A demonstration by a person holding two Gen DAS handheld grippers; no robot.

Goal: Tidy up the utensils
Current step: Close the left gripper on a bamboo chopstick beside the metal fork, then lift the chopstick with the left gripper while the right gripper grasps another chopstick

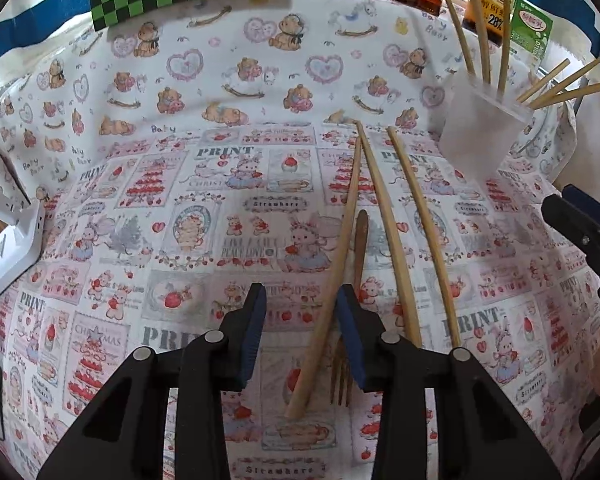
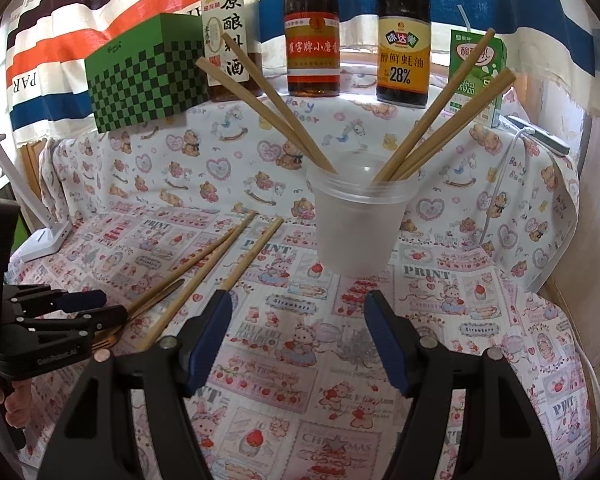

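Three wooden chopsticks lie on the printed cloth; one (image 1: 342,256) runs between my left gripper's (image 1: 304,320) fingers, close to the right pad. Beside it lies a dark wooden fork (image 1: 360,240), tines toward the camera and partly under that pad. The jaws stand apart and the left pad touches nothing. The other two chopsticks (image 1: 424,240) lie just to the right. A frosted plastic cup (image 2: 358,224) holds several chopsticks (image 2: 440,116) leaning outward. My right gripper (image 2: 300,340) hangs open in front of the cup, nothing between its fingers. The right wrist view shows the left gripper (image 2: 80,306) over the fork (image 2: 104,344).
A green checkered box (image 2: 148,76), three sauce bottles (image 2: 312,40) and a green drink carton (image 2: 476,76) line the back. A white lamp base (image 2: 46,242) stands at the left. A white cable (image 2: 496,196) runs down the right side. A hand (image 2: 18,404) grips the left tool.
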